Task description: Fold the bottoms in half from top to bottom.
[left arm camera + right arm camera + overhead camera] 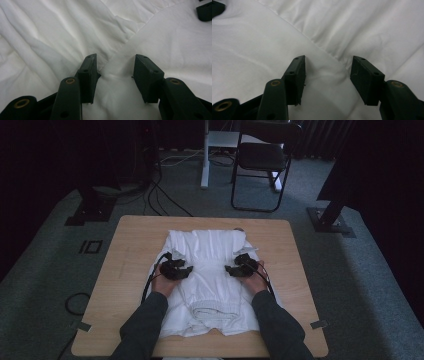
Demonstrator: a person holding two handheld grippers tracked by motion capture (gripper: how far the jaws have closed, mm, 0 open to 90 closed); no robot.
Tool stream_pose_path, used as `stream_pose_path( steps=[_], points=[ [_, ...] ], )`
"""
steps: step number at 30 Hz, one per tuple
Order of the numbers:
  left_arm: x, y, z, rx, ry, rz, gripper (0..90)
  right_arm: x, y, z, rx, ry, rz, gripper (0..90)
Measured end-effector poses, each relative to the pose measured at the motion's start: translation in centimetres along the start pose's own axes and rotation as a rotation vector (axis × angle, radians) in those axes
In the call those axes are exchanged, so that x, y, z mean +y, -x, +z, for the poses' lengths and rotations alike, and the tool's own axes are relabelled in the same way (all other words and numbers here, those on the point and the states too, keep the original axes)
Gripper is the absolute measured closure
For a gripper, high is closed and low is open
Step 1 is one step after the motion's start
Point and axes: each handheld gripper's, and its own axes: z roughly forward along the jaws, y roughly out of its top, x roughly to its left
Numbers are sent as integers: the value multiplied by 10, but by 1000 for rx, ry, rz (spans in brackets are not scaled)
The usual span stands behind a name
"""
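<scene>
1. White garment (207, 270) (looks like shorts w/ elastic waistband, partly folded) lies flat at the centre of the wooden table (130, 250), waistband end at 6 o'clock near the person's edge, wider end at 12.
2. L gripper (186, 270) sits on the cloth at approx 9 o'clock of garment centre, tips pointing inward toward 3 o'clock; the hand behind it comes in from 7 o'clock.
3. R gripper (229, 269) sits on the cloth at approx 3 o'clock, tips pointing toward 9; both grippers are near each other, not touching.
4. L gripper view: L gripper (115, 66) has jaws apart, a raised fold of the white garment (62, 37) running between them; pads don't press on it. A folded edge runs diagonally toward 1 o'clock. R gripper tip is seen far off at the 2 o'clock corner.
5. R gripper view: R gripper (328, 67) has jaws apart w/ the white garment (362, 27) beneath and between; nothing clamped. A fold edge crosses from 11 o'clock down to between the jaws.
6. Black chair (262, 160) stands on the carpet at 12 o'clock beyond the table, well apart from it.
</scene>
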Motion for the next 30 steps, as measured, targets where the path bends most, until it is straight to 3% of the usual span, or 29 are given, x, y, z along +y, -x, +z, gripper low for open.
stream_pose_path(
  steps=[6, 12, 21, 25, 27, 28, 30],
  points=[
    [-10, 0, -5, -20, 1, -5, 544, -12, 2, -2, 20, 22, 36, 444],
    [-25, 13, -20, -44, 5, 4, 544, -34, -16, -19, 29, 51, 18, 445],
    [-56, 43, -52, -59, 20, 11, 542, -61, -45, -47, 46, 27, -10, 445],
    [-63, 50, -61, -69, 8, 18, 533, -67, -55, -55, 65, 16, -33, 445],
    [-62, 52, -66, -65, 11, 40, 530, -70, -58, -57, 72, 12, -40, 445],
    [-56, 48, -72, -40, 32, 52, 525, -70, -58, -57, 73, 13, -38, 445],
    [-45, 37, -77, 8, 60, 37, 500, -69, -57, -57, 77, 8, -33, 444]
  ],
)
